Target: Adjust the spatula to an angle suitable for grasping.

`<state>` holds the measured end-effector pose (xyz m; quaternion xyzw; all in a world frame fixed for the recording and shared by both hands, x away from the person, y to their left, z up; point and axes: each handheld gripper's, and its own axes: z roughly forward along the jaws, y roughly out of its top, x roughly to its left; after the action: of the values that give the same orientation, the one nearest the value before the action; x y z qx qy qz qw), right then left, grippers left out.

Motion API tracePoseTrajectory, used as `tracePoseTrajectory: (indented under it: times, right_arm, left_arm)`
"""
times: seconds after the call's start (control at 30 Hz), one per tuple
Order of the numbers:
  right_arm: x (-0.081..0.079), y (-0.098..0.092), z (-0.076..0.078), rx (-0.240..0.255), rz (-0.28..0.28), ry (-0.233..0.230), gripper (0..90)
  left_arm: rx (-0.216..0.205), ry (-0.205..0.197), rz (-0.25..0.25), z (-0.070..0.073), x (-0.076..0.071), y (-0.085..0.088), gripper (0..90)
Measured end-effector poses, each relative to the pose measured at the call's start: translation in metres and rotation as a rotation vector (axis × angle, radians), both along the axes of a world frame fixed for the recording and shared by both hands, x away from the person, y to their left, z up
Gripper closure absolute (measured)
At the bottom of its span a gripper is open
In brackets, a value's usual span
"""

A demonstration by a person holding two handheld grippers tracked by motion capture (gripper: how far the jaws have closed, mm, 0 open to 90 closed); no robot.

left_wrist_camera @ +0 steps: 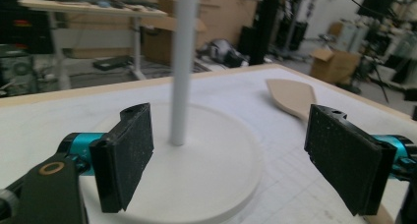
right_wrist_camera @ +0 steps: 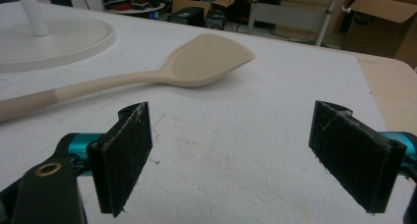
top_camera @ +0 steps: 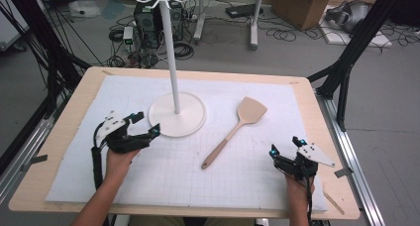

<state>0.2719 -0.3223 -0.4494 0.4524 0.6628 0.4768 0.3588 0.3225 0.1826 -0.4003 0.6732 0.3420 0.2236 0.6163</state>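
From the high view I have both hands low on the white gridded mat (top_camera: 163,186) that covers the wooden table (top_camera: 64,122). My left gripper (top_camera: 146,124) sits at the near-left edge of the white stand's round base (top_camera: 190,118), its jaws spread wide with nothing between them; in the left gripper view (left_wrist_camera: 228,155) the stand's upright pole (left_wrist_camera: 183,62) rises just ahead in the gap between the two black pads, and the base disc lies beneath them. I cannot tell whether the left pad touches the base or only hangs just over it. My right gripper (top_camera: 286,145) rests near the front right corner of the mat, jaws likewise spread and empty; in the right gripper view (right_wrist_camera: 230,157) there is only bare mat between the pads. The beige spatula (top_camera: 235,129) lies flat on the mat between the two grippers, to the right of the stand, its blade pointing away from me and its darker handle end angled back toward the near side. It is near the right gripper but apart from it, and no pad touches it.
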Motion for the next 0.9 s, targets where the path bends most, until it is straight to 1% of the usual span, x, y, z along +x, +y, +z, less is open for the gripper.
tracePoseTrajectory:
  times: [0.03, 0.07, 0.1, 0.13, 0.2, 0.23, 0.3, 0.33, 0.37, 0.47, 0.53, 0.57, 0.6, 0.63, 0.7, 0.73, 0.77, 0.8, 0.83, 0.87, 0.9]
  right_arm:
    - [0.000, 0.001, 0.000, 0.003, 0.000, 0.002, 15.6]
    - [0.000, 0.001, 0.000, 0.002, 0.004, 0.004, 15.6]
    - [0.000, 0.001, 0.000, 0.002, 0.003, 0.003, 15.6]
    - [0.000, 0.001, 0.000, 0.003, 0.002, 0.004, 15.6]
    - [-0.001, 0.001, 0.000, 0.000, -0.002, 0.005, 15.6]
    - [-0.001, 0.002, 0.000, 0.001, -0.003, 0.005, 15.6]
    - [0.000, 0.001, 0.000, 0.003, 0.000, 0.005, 15.6]
    - [0.000, 0.001, 0.000, 0.003, 0.002, 0.002, 15.6]
    - [0.000, 0.001, 0.000, 0.003, 0.002, 0.002, 15.6]
    - [0.000, 0.001, 0.000, 0.000, -0.001, 0.005, 15.6]
    - [0.000, 0.001, 0.000, 0.000, 0.001, 0.002, 15.6]
    - [0.000, 0.001, 0.000, 0.003, -0.001, 0.002, 15.6]
    - [0.000, 0.001, 0.000, 0.003, -0.001, 0.002, 15.6]
    - [0.000, 0.000, 0.000, 0.002, -0.002, -0.001, 15.6]
    - [0.000, 0.001, 0.000, 0.004, 0.000, 0.005, 15.6]
    - [0.000, 0.001, 0.000, 0.001, 0.001, 0.003, 15.6]
    - [0.000, 0.001, 0.000, 0.001, 0.001, 0.002, 15.6]
    - [0.000, 0.001, 0.000, 0.001, 0.001, 0.001, 15.6]
    - [0.000, 0.001, 0.000, 0.000, 0.001, 0.002, 15.6]
    - [0.000, 0.001, 0.000, 0.001, 0.001, 0.003, 15.6]
    - [0.000, 0.001, 0.000, 0.004, 0.002, 0.000, 15.6]
  left_arm:
    - [0.003, 0.005, -0.029, 0.002, 0.003, -0.009, 20.0]
    - [0.003, 0.005, -0.029, 0.002, 0.003, -0.009, 20.6]
    - [0.020, 0.020, -0.081, 0.006, 0.009, -0.025, 21.0]
    - [0.020, 0.020, -0.081, 0.006, 0.009, -0.025, 21.2]
    - [0.041, 0.034, -0.117, 0.009, 0.015, -0.040, 21.2]
    - [0.053, 0.048, -0.153, 0.012, 0.021, -0.054, 21.4]
    - [0.074, 0.059, -0.184, 0.014, 0.025, -0.067, 22.0]
    - [0.074, 0.059, -0.184, 0.014, 0.025, -0.067, 22.3]
    - [0.079, 0.059, -0.189, 0.015, 0.027, -0.072, 22.9]
    - [0.095, 0.083, -0.216, 0.017, 0.031, -0.086, 24.1]
    - [0.101, 0.106, -0.229, 0.016, 0.035, -0.095, 26.8]
    - [0.116, 0.128, -0.243, 0.014, 0.038, -0.103, 30.6]
    - [0.116, 0.128, -0.243, 0.014, 0.038, -0.103, 31.8]
    - [0.119, 0.136, -0.245, 0.012, 0.040, -0.107, 33.5]
    - [0.123, 0.161, -0.254, 0.007, 0.043, -0.114, 36.0]
    - [0.141, 0.190, -0.262, 0.002, 0.046, -0.122, 37.0]
    - [0.143, 0.209, -0.266, -0.001, 0.047, -0.126, 37.5]
    - [0.154, 0.227, -0.277, -0.004, 0.048, -0.130, 38.9]
    - [0.168, 0.247, -0.279, -0.006, 0.049, -0.135, 42.3]
    - [0.177, 0.260, -0.277, -0.009, 0.050, -0.140, 43.6]
    - [0.177, 0.260, -0.277, -0.009, 0.050, -0.140, 43.1]
